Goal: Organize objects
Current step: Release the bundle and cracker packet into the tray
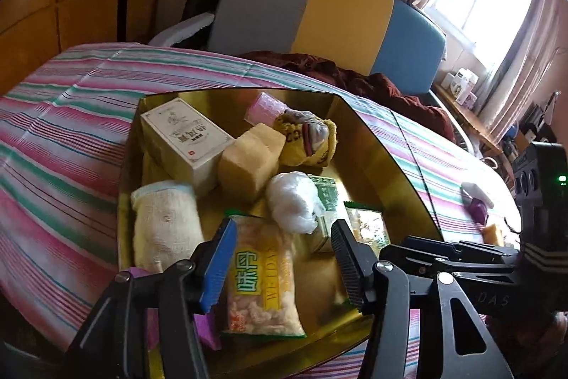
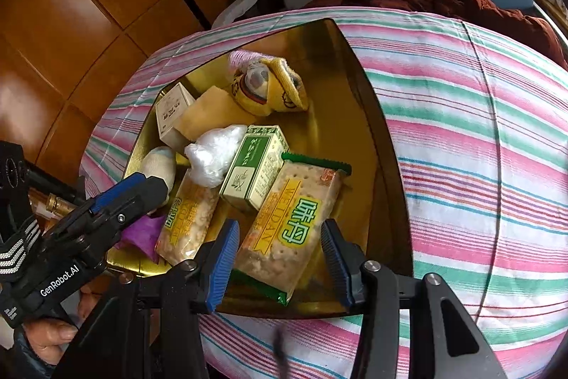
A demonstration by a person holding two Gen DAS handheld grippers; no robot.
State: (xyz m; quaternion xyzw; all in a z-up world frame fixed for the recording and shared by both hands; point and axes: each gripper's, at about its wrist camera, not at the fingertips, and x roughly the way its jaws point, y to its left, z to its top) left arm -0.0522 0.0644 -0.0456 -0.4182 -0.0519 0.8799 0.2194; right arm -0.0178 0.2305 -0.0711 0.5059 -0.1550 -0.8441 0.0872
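Both my claws hang apart, clamping nothing. My left claw (image 1: 284, 258) straddles one cracker packet (image 1: 261, 276) at six o'clock in the gold tray (image 1: 383, 144); my right claw (image 2: 277, 267) straddles the other cracker packet (image 2: 287, 226). Closing carelessly, I could crush crackers or tip the crowded green box (image 2: 254, 167).

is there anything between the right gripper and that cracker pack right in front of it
Nothing visible. The right gripper hangs open just above the near cracker pack in the gold tray, its fingers to either side of the pack's near end. The green box lies beyond it, out of the way.
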